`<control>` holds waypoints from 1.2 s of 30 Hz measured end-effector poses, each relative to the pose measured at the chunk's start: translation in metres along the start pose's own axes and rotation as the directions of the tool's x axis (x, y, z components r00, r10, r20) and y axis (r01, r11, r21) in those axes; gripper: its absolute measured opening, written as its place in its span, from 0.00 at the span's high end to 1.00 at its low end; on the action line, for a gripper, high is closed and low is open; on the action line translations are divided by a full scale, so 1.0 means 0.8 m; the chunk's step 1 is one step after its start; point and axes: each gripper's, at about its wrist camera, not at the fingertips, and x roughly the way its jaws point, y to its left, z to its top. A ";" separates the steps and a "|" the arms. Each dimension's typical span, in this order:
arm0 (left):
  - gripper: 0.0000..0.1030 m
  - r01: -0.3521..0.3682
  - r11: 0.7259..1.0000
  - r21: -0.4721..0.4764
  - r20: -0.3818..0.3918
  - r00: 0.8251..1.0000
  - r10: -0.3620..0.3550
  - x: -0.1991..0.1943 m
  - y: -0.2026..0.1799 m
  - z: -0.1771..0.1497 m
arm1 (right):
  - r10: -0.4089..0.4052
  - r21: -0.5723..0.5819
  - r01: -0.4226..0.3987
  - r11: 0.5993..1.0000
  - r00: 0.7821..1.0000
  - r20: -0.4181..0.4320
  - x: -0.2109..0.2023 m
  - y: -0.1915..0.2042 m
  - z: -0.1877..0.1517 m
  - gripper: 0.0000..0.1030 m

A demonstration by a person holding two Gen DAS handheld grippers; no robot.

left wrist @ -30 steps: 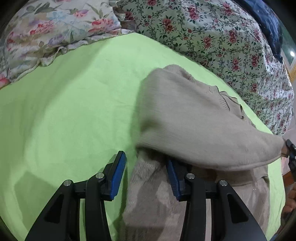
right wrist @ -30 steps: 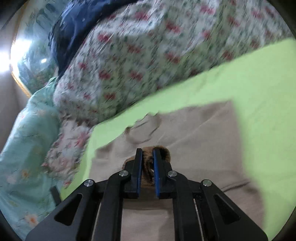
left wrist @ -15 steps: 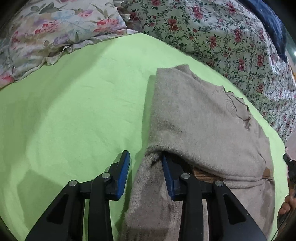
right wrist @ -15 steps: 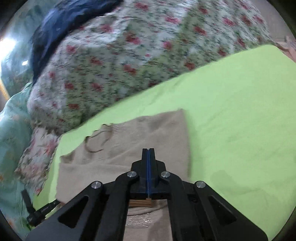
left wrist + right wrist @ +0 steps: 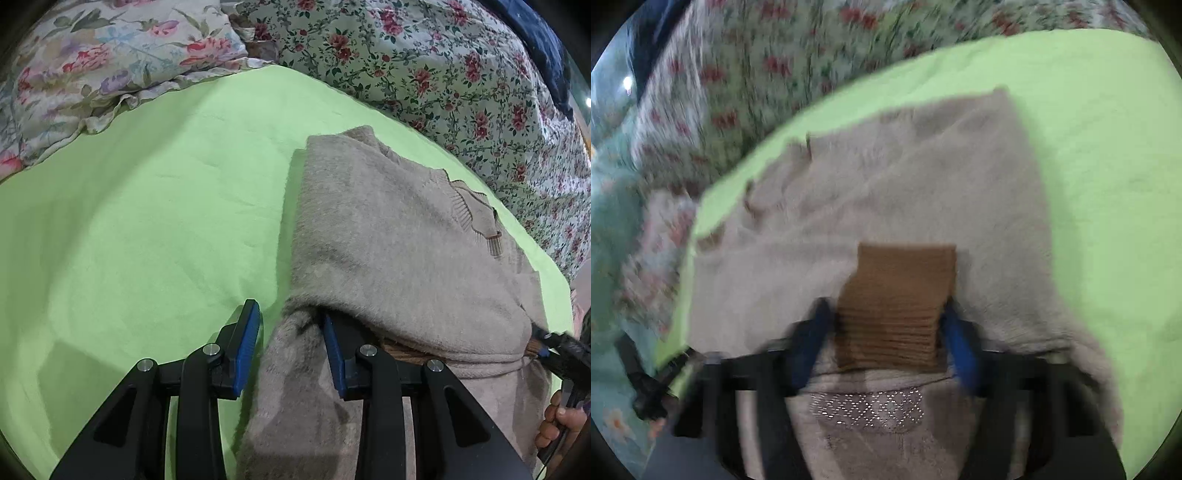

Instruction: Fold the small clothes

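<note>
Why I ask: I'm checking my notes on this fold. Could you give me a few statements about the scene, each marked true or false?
1. The sweater lies on a green sheet. True.
2. The sweater is navy blue. False: it is beige.
3. A brown ribbed cuff lies on top of the sweater's body. True.
4. The left gripper is clamped shut on the fabric. False: its jaws stand apart, with the sweater's edge between them and one pad clear of the knit, over the sheet.
5. The bedding beyond the sheet is plain white. False: it is a floral quilt with red flowers.
</note>
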 end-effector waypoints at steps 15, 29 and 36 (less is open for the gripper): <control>0.68 -0.058 0.998 -0.003 0.037 0.998 0.058 -0.007 0.000 -0.011 | -0.102 0.057 0.099 0.993 0.993 0.056 -0.033 -0.041 -0.009 0.89; 0.66 0.089 0.991 -0.099 0.106 0.991 -0.079 -0.013 0.033 -0.029 | 0.357 -0.303 -0.363 0.881 0.931 -0.077 0.011 0.225 0.044 0.24; 0.65 0.133 0.984 -0.121 0.122 0.985 -0.118 -0.011 0.039 -0.030 | 0.272 -0.415 -0.393 0.820 0.907 -0.322 0.151 0.342 0.080 0.21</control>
